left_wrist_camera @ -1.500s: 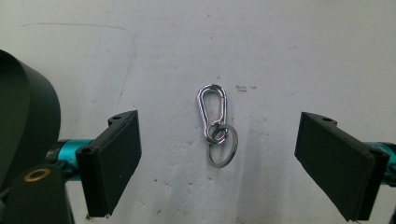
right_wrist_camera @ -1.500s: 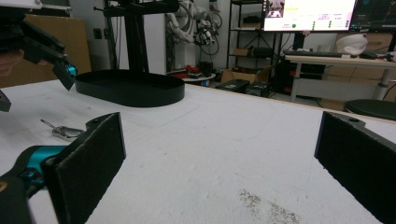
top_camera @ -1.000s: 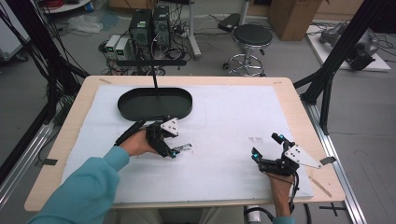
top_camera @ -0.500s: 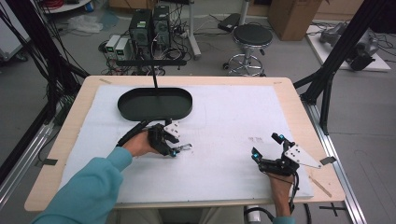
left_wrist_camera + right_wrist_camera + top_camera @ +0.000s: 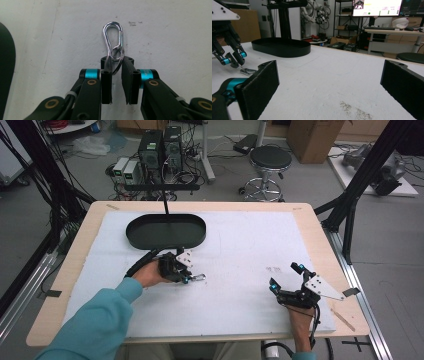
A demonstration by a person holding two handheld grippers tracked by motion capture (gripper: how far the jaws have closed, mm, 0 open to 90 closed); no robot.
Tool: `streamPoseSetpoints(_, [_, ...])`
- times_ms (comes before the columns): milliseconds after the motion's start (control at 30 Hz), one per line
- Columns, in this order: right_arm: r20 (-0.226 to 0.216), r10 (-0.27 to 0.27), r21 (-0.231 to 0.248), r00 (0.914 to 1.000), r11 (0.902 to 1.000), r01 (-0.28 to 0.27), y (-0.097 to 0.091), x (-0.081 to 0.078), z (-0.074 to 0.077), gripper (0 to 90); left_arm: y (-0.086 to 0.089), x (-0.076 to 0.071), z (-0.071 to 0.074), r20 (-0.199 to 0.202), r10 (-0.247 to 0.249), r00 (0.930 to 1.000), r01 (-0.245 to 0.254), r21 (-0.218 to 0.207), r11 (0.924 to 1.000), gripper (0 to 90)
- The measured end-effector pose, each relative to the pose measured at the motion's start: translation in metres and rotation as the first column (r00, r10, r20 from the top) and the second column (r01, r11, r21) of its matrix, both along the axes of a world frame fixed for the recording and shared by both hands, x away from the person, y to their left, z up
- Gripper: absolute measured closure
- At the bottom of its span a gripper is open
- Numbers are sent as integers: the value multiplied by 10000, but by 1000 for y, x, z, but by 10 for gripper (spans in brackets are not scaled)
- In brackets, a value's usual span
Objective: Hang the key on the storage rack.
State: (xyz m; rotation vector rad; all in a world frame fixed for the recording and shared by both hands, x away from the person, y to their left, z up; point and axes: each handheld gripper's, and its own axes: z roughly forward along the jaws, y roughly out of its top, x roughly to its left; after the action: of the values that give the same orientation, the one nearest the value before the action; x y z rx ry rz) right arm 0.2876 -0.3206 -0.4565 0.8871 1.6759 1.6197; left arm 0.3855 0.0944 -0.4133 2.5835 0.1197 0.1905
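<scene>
Where white mat (image 5: 235,270) covers table (image 5: 75,270)

Your left gripper (image 5: 116,66) shows matt black plastic jaws with glossy turquoise metal collars, around a polished, mirror-bright steel carabiner (image 5: 113,40) and its key ring (image 5: 117,60). Under them, the counter (image 5: 320,227) of pale, smooth wood carries a white, faintly grainy foam-like sheet (image 5: 240,245) and a satin black oval tray (image 5: 166,231).

Silver carabiner (image 5: 113,41); black oval tray (image 5: 166,231); white table cover (image 5: 240,245); teal sleeve (image 5: 95,325)
</scene>
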Motion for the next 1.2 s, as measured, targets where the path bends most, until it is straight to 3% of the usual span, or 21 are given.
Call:
streamPoseSetpoints(433, [13, 0, -1, 10000, 10000, 0, 0, 0, 0, 11, 1, 2, 1, -28, 21, 10000, -21, -96, 10000, 840])
streamPoseSetpoints(600, [-1, 19, -26, 10000, 10000, -19, 0, 0, 0, 11, 0, 1, 2, 53, 239, 9997, -238, -84, 9997, 872])
streamPoseSetpoints(867, [-2, 9, -18, 10000, 10000, -9, 0, 0, 0, 11, -1, 2, 2, -155, 647, 9978, -650, -217, 9977, 878])
streamPoseSetpoints(1067, [-43, 8, 16, 10000, 10000, -8, 0, 0, 0, 11, 3, 3, 6, -348, 931, 9950, -952, -644, 9934, 880])
streamPoseSetpoints(1200, [-32, 5, 17, 10000, 10000, -5, 0, 0, 0, 11, 7, 3, 12, -167, 1016, 9947, -1027, -881, 9908, 880])
